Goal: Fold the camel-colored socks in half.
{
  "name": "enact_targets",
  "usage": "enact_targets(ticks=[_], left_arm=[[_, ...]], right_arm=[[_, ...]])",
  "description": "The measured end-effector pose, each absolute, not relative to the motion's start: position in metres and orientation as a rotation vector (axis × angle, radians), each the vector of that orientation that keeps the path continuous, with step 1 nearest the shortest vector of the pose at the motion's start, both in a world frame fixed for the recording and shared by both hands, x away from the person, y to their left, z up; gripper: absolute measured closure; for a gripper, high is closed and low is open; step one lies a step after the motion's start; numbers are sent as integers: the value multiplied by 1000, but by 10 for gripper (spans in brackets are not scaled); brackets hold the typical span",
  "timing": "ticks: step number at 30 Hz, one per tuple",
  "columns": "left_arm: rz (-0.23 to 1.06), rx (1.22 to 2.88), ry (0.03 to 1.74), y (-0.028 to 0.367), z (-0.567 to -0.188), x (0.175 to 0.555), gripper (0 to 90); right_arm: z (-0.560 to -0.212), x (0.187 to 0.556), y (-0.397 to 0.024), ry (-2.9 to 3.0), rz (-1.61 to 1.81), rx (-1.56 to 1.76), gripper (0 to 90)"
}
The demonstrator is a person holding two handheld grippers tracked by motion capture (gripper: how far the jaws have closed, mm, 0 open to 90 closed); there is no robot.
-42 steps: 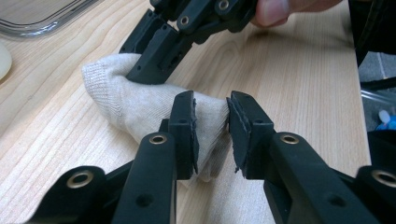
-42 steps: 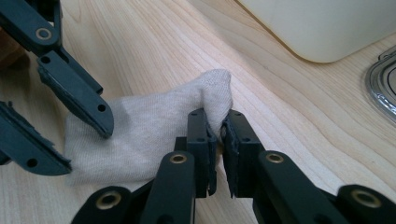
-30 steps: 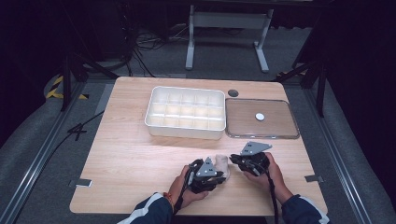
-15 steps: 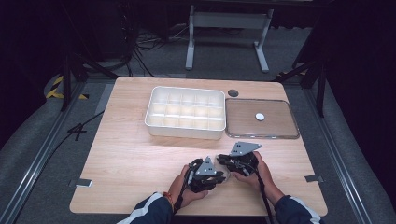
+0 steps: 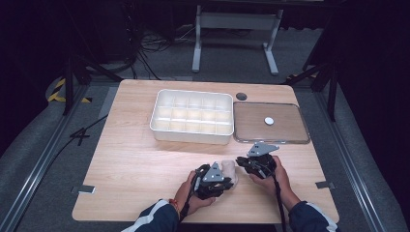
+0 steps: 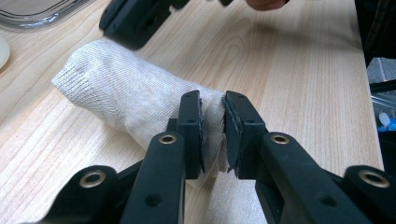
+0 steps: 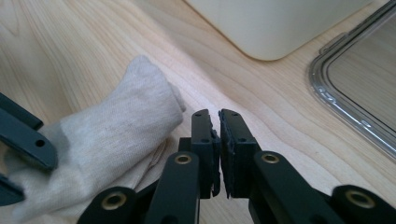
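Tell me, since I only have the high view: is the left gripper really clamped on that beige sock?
Observer: Yes. In the left gripper view, the left gripper pinches a fold of the knitted sock between its pads.
Operator: And the right one?
Observer: In its own view, the right gripper is shut with nothing between its jaws, and its tips are just beside the sock.
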State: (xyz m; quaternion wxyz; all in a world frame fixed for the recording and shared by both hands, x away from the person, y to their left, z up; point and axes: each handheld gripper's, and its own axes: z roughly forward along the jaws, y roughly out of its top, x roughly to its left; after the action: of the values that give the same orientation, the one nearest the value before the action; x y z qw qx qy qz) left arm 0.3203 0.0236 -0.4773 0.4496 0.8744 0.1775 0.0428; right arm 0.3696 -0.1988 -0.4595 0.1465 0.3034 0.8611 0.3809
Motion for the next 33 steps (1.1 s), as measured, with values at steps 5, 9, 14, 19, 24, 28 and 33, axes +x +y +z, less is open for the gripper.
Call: enact_targets(ticks=[5,9,14,19,24,28,33], left_arm=[[106,2158,435,24,-478,321,773],[104,2156,437,24,-478,321,773],[106,2164,435,24,-477,320,773],[66,2157,418,29,-477,323,757],[68,2193,371,34,-471,322,672],[96,2272,318,43,-459,315,551],[168,2342,381,79,-442,309,360]], right_arm=[[-446,361,-201,2452,1267,846,718],[-444,358,-195,2478,1305,817,635],[-456,359,-182,2561,1260,826,530],[-469,373,-182,2661,1268,918,487],[-476,380,-181,2722,1325,990,515],[-477,381,-180,2759,1346,981,578],[-477,381,-181,2781,1360,986,629]])
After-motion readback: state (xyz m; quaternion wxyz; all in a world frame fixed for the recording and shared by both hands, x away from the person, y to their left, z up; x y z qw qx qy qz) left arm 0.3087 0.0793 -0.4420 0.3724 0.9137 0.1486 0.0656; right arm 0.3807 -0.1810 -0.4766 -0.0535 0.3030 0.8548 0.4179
